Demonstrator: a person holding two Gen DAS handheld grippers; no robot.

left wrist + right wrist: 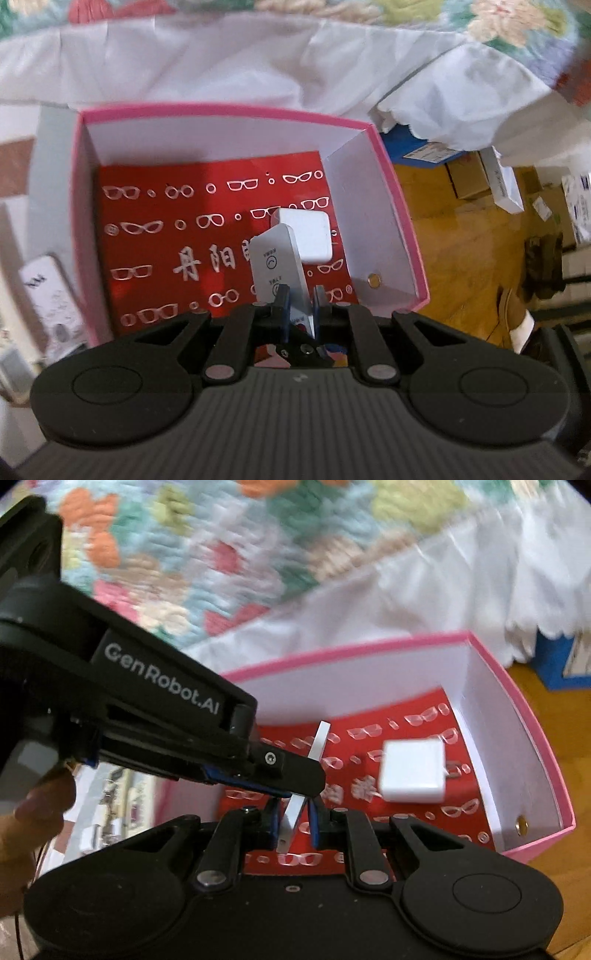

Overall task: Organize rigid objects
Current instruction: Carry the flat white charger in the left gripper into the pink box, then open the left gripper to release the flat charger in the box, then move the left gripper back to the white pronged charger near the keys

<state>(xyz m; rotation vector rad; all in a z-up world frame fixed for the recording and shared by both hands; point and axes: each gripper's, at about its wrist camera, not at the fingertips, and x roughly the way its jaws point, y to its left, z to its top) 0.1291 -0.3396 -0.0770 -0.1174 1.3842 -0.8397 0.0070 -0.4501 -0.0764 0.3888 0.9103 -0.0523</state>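
A pink box [400, 206] with white inner walls and a red glasses-print floor [166, 236] lies open. A white charger block [306, 236] rests inside it, also in the right wrist view [412, 770]. My left gripper [300, 301] is shut on a thin white card [279, 269] and holds it above the box floor. In the right wrist view the left gripper [291, 775] reaches in from the left. The same white card [299, 786] stands edge-on between my right gripper's [293, 825] fingers, which are closed around its lower end.
The pink box [532, 716] sits beside a bed with a white sheet [258, 62] and a floral blanket [192, 554]. Cardboard boxes [476, 177] lie on the wooden floor at right. A patterned white case [51, 295] lies left of the box. A small magnet [373, 279] sits on the box flap.
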